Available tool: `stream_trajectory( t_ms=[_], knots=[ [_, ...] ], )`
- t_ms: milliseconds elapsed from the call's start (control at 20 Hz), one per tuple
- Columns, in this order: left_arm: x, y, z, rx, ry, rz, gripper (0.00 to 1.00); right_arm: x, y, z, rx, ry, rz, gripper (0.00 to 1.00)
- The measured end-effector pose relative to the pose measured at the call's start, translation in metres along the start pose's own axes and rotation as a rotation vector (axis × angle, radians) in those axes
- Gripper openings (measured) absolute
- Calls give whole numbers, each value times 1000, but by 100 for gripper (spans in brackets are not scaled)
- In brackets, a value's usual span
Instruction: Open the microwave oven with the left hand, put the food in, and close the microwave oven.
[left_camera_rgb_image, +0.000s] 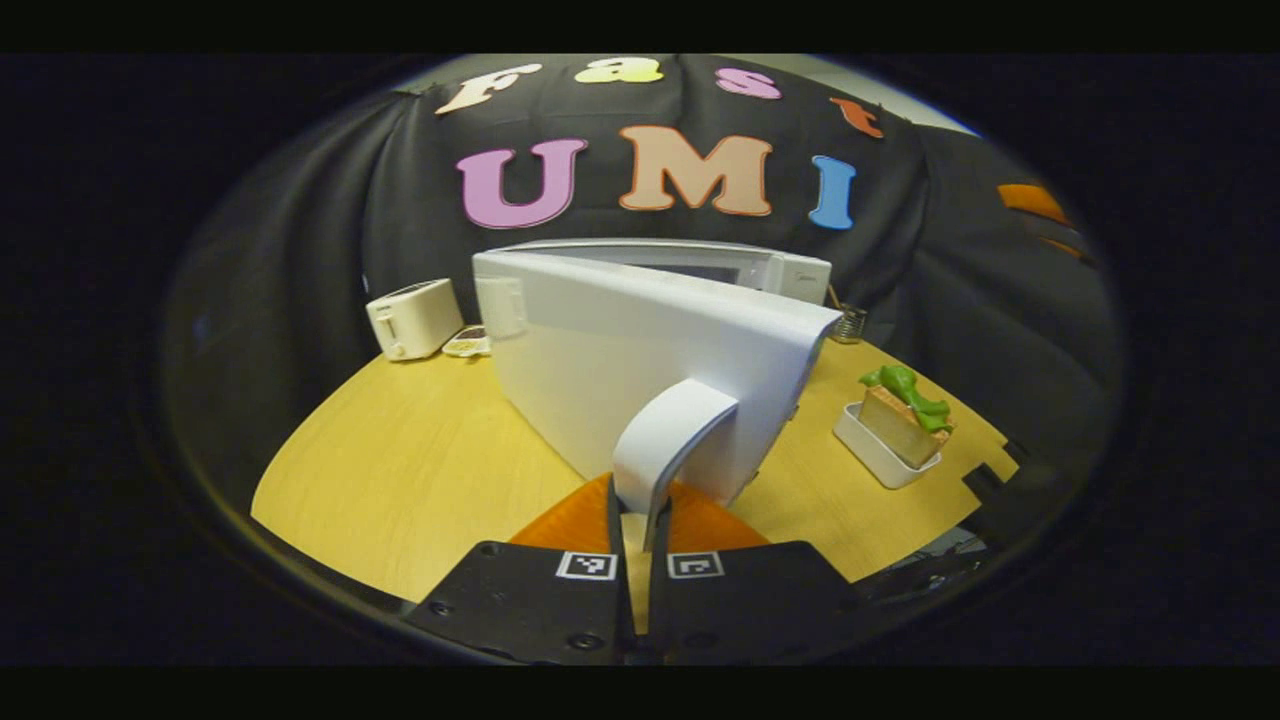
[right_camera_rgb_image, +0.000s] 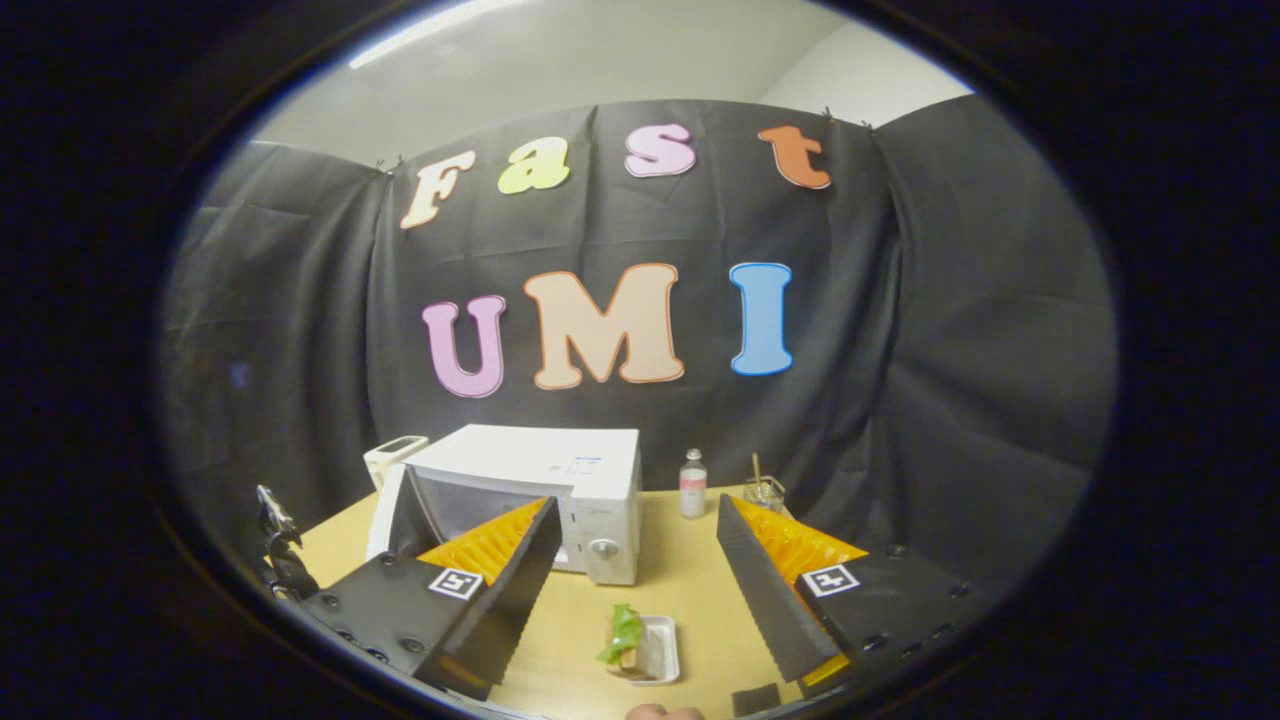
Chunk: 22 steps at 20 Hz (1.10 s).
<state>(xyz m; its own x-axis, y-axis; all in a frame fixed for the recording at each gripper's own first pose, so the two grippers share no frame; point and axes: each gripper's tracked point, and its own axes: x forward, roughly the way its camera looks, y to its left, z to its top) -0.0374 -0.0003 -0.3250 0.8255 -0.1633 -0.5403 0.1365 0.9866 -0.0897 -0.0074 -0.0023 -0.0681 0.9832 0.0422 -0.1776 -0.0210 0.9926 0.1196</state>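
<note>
Up close in the left gripper view, the left claw (left_camera_rgb_image: 638, 520) pinches the white door handle (left_camera_rgb_image: 668, 435), both fingers pressed flat against its sides, the claw pointing level and straight at the door's edge. Just past the handle, the microwave door (left_camera_rgb_image: 640, 350) stands swung partway out from the microwave oven (left_camera_rgb_image: 770, 268), its outer face turned toward the camera. To the right of the door, the food (left_camera_rgb_image: 905, 410), a sandwich topped with green lettuce, sits in a small white tray (left_camera_rgb_image: 880, 455) on the wooden tabletop (left_camera_rgb_image: 420, 470), well apart from the oven. Farther back on the left, a white toaster (left_camera_rgb_image: 412, 318) stands near the booth's cloth wall.

Over to the right gripper view: the right claw (right_camera_rgb_image: 640, 580) hangs high above the tabletop with its fingers spread wide, gripping nothing, tilted down toward the tray (right_camera_rgb_image: 660, 650) directly below and between them. Beyond it the oven (right_camera_rgb_image: 560, 490) shows its door ajar on the left side. Further back, a small bottle (right_camera_rgb_image: 692, 484) and a glass jar (right_camera_rgb_image: 764, 490) stand beside the oven near the cloth.
</note>
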Motion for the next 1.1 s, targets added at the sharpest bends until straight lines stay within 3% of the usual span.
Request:
stream_trajectory(
  t_ms=[250,400,850,1050,1100],
  knots=[
    [-24,71,-14,-56,8,145,3,7,25,-12,-2,19,32,96],
    [-32,93,-18,-161,35,117,4,10,40,-14,-3,23,37,96],
    [-36,127,-18,-110,30,14,5,1,82,-34,-26,14,-12,96],
    [-35,127,-18,-103,23,-20,5,-3,81,-44,-48,26,-39,96],
    [-37,127,-18,-102,17,-25,10,-3,79,-43,-51,22,-53,96]
  ],
)
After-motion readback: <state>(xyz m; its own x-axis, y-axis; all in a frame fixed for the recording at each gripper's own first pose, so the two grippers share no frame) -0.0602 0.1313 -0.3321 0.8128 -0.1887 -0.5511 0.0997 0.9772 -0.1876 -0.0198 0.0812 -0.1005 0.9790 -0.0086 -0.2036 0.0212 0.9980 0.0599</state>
